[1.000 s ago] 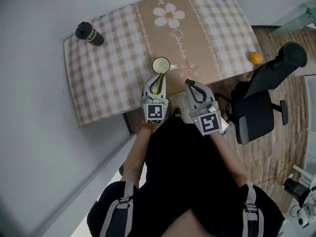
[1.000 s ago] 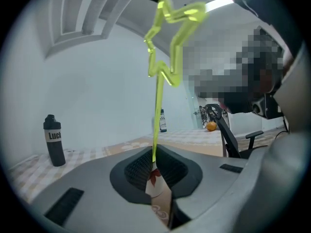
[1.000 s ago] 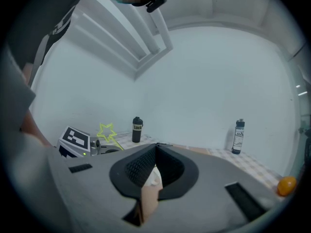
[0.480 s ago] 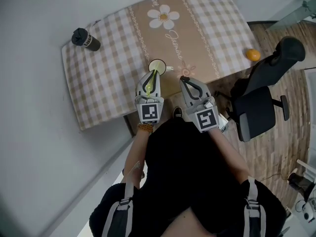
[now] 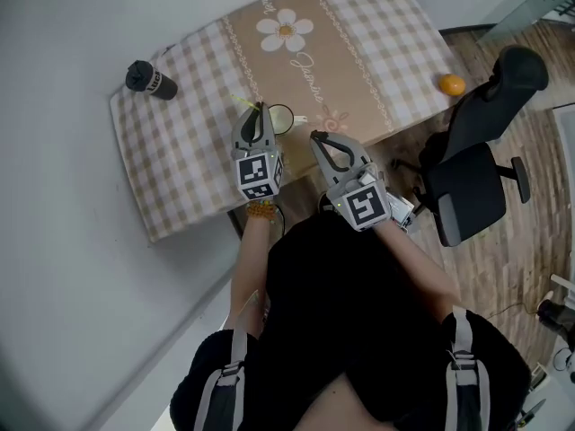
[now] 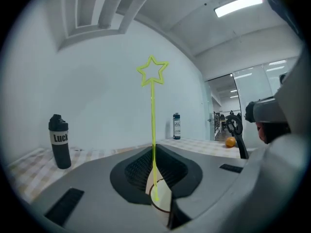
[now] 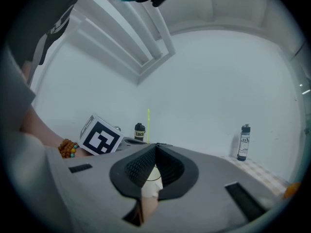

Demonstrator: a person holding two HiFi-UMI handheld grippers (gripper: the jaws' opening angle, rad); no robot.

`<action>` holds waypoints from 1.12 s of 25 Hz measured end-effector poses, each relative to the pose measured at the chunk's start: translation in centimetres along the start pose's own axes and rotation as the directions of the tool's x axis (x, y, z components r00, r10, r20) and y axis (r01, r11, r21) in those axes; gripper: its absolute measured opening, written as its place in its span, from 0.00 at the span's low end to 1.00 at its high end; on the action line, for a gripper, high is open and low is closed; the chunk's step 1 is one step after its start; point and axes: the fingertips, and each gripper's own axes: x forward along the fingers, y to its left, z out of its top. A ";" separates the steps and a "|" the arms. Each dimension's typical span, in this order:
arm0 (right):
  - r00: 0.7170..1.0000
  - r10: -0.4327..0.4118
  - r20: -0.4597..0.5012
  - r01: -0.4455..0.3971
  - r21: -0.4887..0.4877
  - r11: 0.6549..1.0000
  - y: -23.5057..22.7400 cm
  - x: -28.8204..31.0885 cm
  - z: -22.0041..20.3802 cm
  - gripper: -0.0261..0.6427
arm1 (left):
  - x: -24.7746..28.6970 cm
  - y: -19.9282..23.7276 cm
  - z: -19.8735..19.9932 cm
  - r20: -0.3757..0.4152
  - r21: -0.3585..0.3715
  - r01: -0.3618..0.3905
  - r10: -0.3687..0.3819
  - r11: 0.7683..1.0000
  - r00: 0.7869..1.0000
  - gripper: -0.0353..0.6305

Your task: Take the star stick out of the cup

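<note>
star stick [image 6: 152, 110]: thin, smooth, translucent yellow-green plastic
cup [image 5: 284, 119]: smooth, glossy cream, ceramic-looking
left gripper [image 6: 153, 152]: matt grey plastic shell; black ribbed pads [image 6: 139, 171]
tablecloth [image 5: 180, 151]: matt checked cloth
flask [image 6: 59, 142]: matt black
floor [image 5: 503, 268]: wood planks

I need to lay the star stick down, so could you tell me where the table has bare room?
Bare checked cloth lies between the black bottle and the cup, and right of the flower print. Crowded by the cup, around left gripper and right gripper.
</note>
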 end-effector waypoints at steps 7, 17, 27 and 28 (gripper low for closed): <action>0.999 -0.003 0.046 0.003 -0.002 1.000 0.9 0.6 1.5 0.05 | -3.8 -0.8 1.1 0.020 0.003 0.015 -0.015 1.000 1.000 0.09; 0.993 0.025 0.116 -0.022 -0.029 0.999 2.7 3.7 3.6 0.05 | -7.1 -0.3 3.2 0.065 0.000 -0.024 0.024 1.000 0.998 0.09; 0.984 0.037 0.175 -0.028 -0.051 0.998 3.6 4.3 5.5 0.05 | -9.9 -1.1 6.8 0.137 0.012 -0.022 0.021 1.000 0.990 0.08; 0.985 0.037 0.170 -0.029 -0.050 0.998 3.6 4.3 5.4 0.05 | -10.2 -1.2 6.8 0.139 0.014 -0.020 0.018 1.000 0.990 0.08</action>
